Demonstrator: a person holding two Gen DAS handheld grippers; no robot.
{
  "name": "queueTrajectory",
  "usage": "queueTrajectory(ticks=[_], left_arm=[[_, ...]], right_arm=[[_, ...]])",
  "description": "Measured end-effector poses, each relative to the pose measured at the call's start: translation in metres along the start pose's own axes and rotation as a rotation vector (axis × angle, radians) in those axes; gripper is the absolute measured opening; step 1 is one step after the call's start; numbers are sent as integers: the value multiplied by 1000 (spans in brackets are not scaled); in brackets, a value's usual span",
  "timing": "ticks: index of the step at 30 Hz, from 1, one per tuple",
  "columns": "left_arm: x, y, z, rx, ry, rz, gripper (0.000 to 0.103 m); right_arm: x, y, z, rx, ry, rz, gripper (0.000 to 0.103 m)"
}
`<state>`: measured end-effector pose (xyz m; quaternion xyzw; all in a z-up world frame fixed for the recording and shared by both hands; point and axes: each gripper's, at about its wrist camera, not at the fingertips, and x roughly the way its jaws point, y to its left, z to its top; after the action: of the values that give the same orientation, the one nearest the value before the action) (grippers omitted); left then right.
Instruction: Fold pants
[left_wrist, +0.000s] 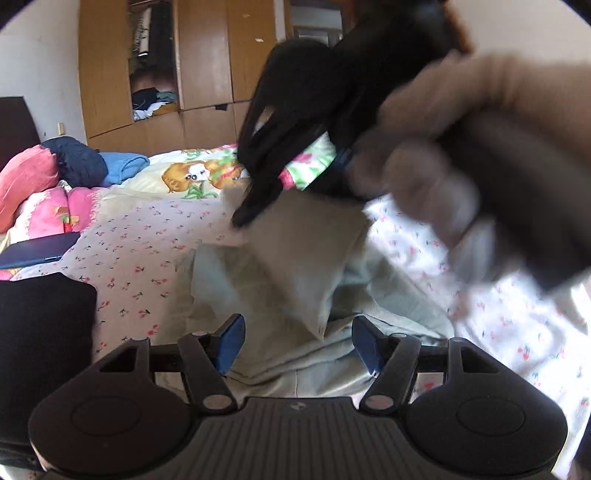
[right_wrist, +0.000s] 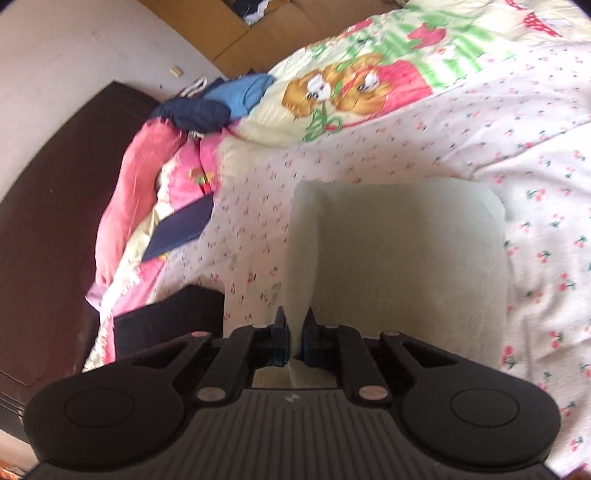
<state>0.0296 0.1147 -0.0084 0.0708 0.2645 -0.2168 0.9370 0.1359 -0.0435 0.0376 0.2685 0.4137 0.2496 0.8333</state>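
Observation:
The pale green pants (left_wrist: 295, 266) lie crumpled on the cherry-print bed sheet (left_wrist: 140, 258). My left gripper (left_wrist: 297, 341) is open just above the pants' near folds, nothing between its blue pads. In the left wrist view my right gripper (left_wrist: 258, 195) shows blurred from the side, held by a hand, lifting a flap of the pants. In the right wrist view my right gripper (right_wrist: 294, 332) is shut on the pants (right_wrist: 399, 258), which hang as a flat pale panel in front of the fingers.
A black folded garment (left_wrist: 44, 332) lies at the left, also in the right wrist view (right_wrist: 170, 321). Pink pillows (left_wrist: 33, 184), a dark blue book (left_wrist: 40, 251) and a cartoon blanket (right_wrist: 351, 85) sit further back. A wooden wardrobe (left_wrist: 207, 55) stands behind the bed.

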Motion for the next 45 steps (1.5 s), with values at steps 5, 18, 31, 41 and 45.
queueTrajectory(ticks=[5,18,31,41,45], left_arm=[[0,7,-3,-34,-4,-38,79],[4,38,-4,-226,27,-14,84],[9,63,-11,-380,84,55,29],[-2,78,-16,-427,35,124,23],[-1,85,-18,-468,54,170,26]], right_arm=[[29,24,-12,-67,84,-93,8],[42,48,-9,-182,158,-185,24],[61,48,12,-195,161,-235,8],[59,71,13,-199,111,-150,5],[92,66,1,-228,156,-191,9]])
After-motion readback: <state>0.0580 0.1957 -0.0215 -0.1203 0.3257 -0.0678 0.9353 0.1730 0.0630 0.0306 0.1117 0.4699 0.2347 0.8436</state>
